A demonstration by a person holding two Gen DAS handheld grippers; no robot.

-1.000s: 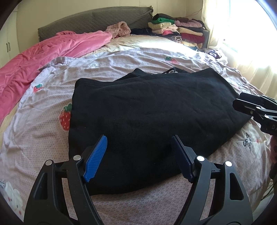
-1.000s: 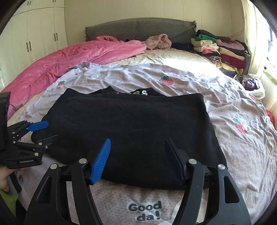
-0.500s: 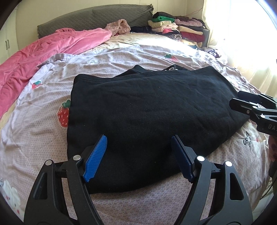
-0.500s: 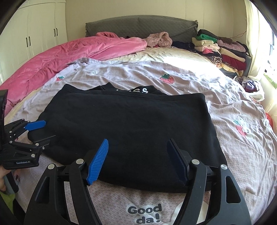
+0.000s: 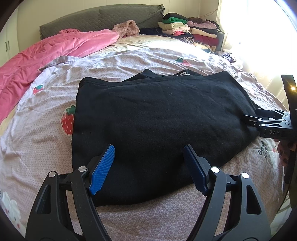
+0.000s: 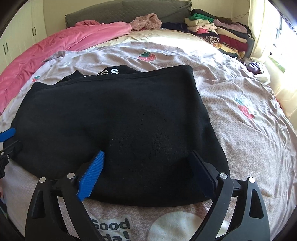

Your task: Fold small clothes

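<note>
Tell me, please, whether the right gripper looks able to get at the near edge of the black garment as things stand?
Probably yes. The right gripper hangs over the near hem of the black garment, jaws opening and nothing between them, and only bare bedspread lies around that edge.

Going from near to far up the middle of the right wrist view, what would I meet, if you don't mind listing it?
Right gripper → black garment → strawberry print → pink fluffy garment → grey headboard.

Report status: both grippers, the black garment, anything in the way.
Left gripper open over the near edge of the black garment, nothing gripped. Right gripper opening, garment edge between fingers, pads off it. Garment folded flat on bedspread. Nothing in the way.
</note>
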